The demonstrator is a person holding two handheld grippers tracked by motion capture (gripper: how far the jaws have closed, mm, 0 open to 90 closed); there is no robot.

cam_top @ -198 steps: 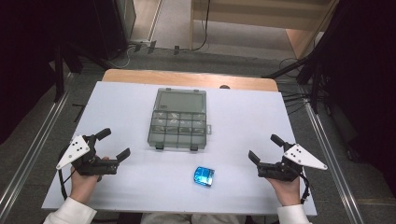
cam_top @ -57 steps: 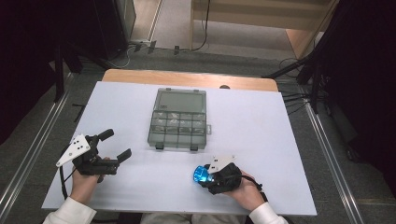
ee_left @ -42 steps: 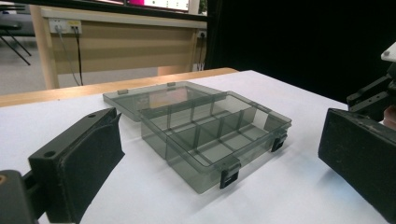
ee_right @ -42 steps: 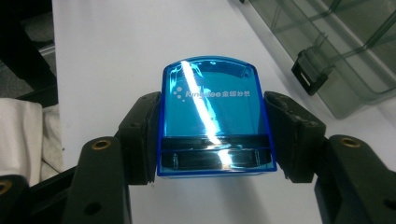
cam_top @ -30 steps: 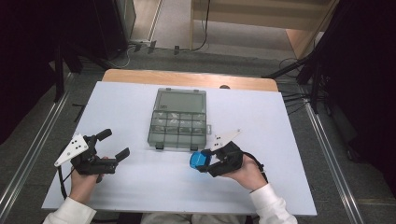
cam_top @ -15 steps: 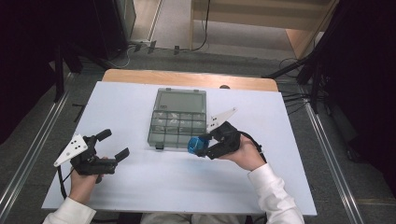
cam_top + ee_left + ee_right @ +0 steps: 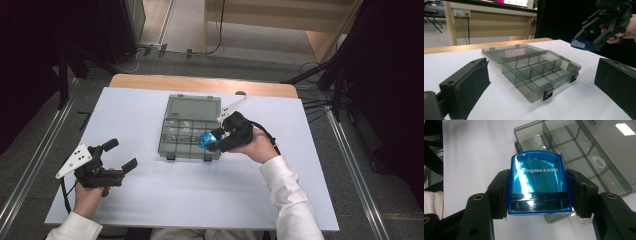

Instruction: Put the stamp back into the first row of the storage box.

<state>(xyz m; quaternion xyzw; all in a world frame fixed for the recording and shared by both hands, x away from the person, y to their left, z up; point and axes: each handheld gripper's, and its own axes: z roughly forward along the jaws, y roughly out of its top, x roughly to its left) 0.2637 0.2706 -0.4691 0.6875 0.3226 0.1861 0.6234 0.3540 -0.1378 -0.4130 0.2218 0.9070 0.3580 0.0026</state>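
Note:
A shiny blue plastic block (image 7: 205,140) marked "Kingdee" (image 7: 537,185) is clamped between the jaws of my right gripper (image 7: 212,141), which holds it in the air over the front right part of the grey compartment box (image 7: 190,132). The box (image 7: 541,72) lies open on the white table, its lid (image 7: 194,106) flat behind it; its compartments (image 7: 574,147) look bare apart from reflections. The block (image 7: 584,45) and right gripper (image 7: 587,40) hang above the box's far end in the left gripper view. My left gripper (image 7: 120,156) rests at the table's front left, jaws wide apart, holding nothing.
The white table top (image 7: 150,195) reaches to a wooden strip (image 7: 200,84) at the back. Metal rails (image 7: 30,165) run along both sides on the floor. Black stands and cables (image 7: 320,80) sit at the back right.
The right gripper went from the table's front right to the blue block, shut on it, lifted it and carried it back and left over the box. The left gripper stayed put.

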